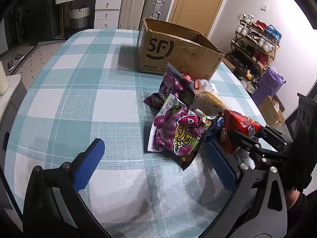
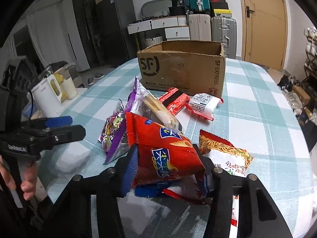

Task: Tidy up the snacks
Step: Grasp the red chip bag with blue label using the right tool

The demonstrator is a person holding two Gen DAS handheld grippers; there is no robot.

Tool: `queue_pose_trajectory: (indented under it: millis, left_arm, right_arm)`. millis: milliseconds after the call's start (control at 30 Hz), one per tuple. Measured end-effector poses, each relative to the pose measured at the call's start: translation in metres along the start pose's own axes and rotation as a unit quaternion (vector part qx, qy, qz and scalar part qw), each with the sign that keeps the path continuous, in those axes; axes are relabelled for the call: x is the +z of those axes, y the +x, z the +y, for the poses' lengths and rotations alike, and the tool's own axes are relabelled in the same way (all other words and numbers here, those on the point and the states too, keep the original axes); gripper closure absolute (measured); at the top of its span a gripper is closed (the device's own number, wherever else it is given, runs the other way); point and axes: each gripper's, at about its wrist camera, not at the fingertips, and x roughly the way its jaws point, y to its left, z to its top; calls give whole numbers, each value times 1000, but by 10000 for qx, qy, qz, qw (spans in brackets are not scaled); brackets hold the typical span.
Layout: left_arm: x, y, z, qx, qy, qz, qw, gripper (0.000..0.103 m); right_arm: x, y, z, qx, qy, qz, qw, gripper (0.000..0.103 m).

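Note:
An open SF cardboard box (image 1: 174, 49) (image 2: 182, 69) stands at the far side of the checked table. A pile of snack bags lies in front of it: purple candy bags (image 1: 178, 134) (image 2: 113, 132), a biscuit pack (image 1: 210, 99) (image 2: 158, 109), red packs (image 2: 176, 100), a white pack (image 2: 204, 104) and a noodle bag (image 2: 225, 150). My right gripper (image 2: 166, 170) is shut on a red crisp bag (image 2: 164, 150) (image 1: 239, 127), lifted a little over the pile. My left gripper (image 1: 154, 164) is open and empty, just left of the pile.
The checked tablecloth (image 1: 79, 91) covers the table. A white kettle and cups (image 2: 51, 91) stand on a side stand at the left. A shoe rack (image 1: 255, 43) stands right of the table. Drawers and suitcases (image 2: 202, 27) line the back wall.

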Motion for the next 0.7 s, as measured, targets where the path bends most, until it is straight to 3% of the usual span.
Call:
queue_pose_trajectory:
  millis: [700]
  left_arm:
    - [0,14,2,-46,-55,261,9996,1]
  right_arm:
    - [4,-28,-10,403,530,-365,9971,56]
